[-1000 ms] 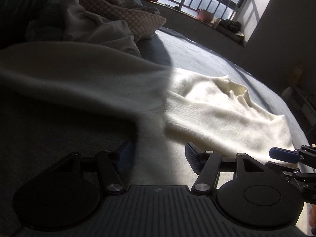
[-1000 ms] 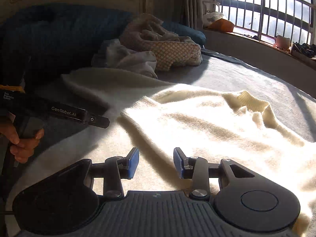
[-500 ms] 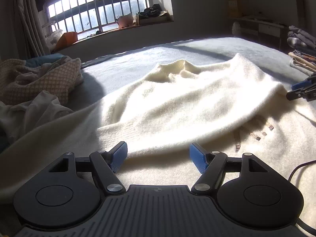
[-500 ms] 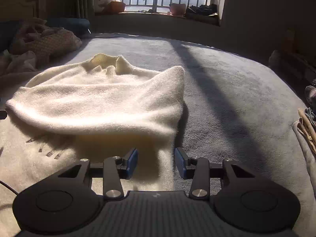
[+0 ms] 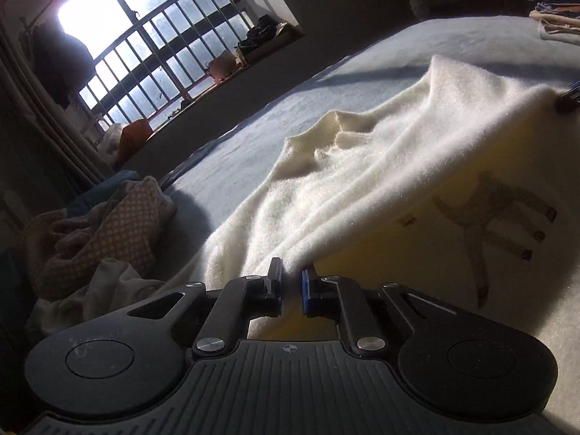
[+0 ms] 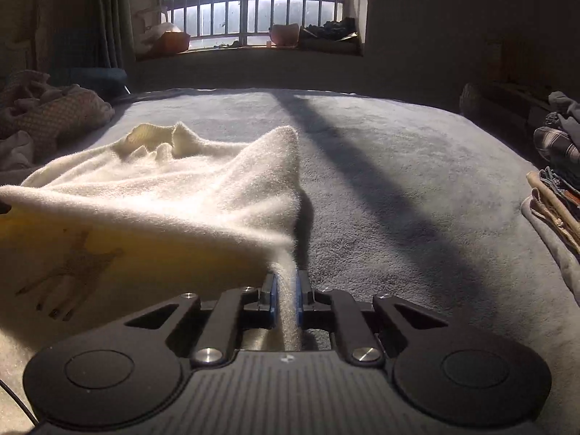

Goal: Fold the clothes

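A cream knit sweater (image 5: 362,181) with a deer print (image 5: 489,217) lies on the grey-blue bed (image 5: 253,137), collar towards the window. My left gripper (image 5: 290,272) is shut on a pinch of the folded edge at the sweater's left side. In the right wrist view the same sweater (image 6: 181,188) rises in a ridge to my right gripper (image 6: 286,282), whose jaws are closing with a strip of its right edge pressed between the blue pads. The fold between both grippers is lifted off the layer beneath. The right gripper's tip (image 5: 569,99) shows at the edge of the left wrist view.
A heap of unfolded clothes (image 5: 108,224) lies at the bed's left, also seen as a crumpled pile (image 6: 43,116). Folded garments (image 6: 554,195) are stacked at the right edge. A barred window (image 6: 253,3) with a cluttered sill stands behind the bed (image 6: 398,181).
Both grippers went from open above the sweater to shut on its folded edge, left and right. The left wrist rolled, tilting its view. The fold is now raised and stretched between them.
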`<state>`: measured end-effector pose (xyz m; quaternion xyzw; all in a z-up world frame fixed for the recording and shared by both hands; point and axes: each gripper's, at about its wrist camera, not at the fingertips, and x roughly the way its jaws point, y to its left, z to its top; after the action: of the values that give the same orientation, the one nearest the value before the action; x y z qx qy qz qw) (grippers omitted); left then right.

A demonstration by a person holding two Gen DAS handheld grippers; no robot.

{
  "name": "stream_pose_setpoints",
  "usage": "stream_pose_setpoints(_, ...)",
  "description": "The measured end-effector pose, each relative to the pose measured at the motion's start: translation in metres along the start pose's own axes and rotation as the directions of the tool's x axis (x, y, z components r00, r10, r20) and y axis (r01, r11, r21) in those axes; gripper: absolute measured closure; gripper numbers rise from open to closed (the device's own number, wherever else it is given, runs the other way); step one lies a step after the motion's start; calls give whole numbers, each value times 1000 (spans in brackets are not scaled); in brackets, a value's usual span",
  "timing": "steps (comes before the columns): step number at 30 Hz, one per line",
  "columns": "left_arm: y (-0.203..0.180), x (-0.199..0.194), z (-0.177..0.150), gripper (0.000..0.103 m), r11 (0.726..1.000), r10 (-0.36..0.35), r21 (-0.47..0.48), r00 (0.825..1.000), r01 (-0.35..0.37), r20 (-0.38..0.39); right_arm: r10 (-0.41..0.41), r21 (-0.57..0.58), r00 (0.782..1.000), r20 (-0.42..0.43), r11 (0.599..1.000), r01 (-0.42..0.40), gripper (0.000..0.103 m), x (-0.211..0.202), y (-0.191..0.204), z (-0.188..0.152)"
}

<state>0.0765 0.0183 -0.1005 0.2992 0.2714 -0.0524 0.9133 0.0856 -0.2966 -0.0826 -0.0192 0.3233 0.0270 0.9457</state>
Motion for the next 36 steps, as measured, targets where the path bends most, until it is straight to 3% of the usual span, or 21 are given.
stream_pose_setpoints(5,-20,14,-20,94,995,2,97,996,7,-90,28,5,999,-41,1000,-28,92,11,-7,-9)
stream_pose_setpoints(7,-25,13,-24,92,992,23,124,997,-13,-75,65,14,996,-54,998,-64,84,6,-15,-8)
stream_pose_setpoints(9,-23,10,-24,90,993,19,116,997,-10,-75,102,24,993,-66,995,-100,67,1,-22,-7)
stream_pose_setpoints(10,-21,10,-24,90,994,13,107,997,-5,-75,124,27,990,-71,992,-123,66,-2,-27,-7)
stream_pose_setpoints(13,-20,8,-24,90,995,6,101,997,1,-71,218,31,976,-15,976,-217,67,-32,-46,-11)
stream_pose_setpoints(15,-21,6,-25,89,995,8,100,998,-1,-65,264,92,963,57,959,-269,69,-45,-58,-5)
stream_pose_setpoints(18,-23,5,-27,90,996,19,93,998,-13,-59,263,133,957,127,951,-279,76,-36,-60,23)
stream_pose_setpoints(24,-24,-5,-30,92,997,16,71,997,-11,-72,227,20,970,87,973,-230,91,55,-32,78)
stream_pose_setpoints(29,-28,-14,-39,92,994,17,111,997,-9,-72,237,45,972,0,971,-236,91,114,-22,69)
stream_pose_setpoints(33,-30,-21,-43,92,990,15,137,998,-7,-63,266,126,959,97,953,-277,91,96,-31,81)
stream_pose_setpoints(36,-30,-26,-45,92,991,12,137,998,-3,-68,257,124,962,92,956,-267,91,112,-27,94)
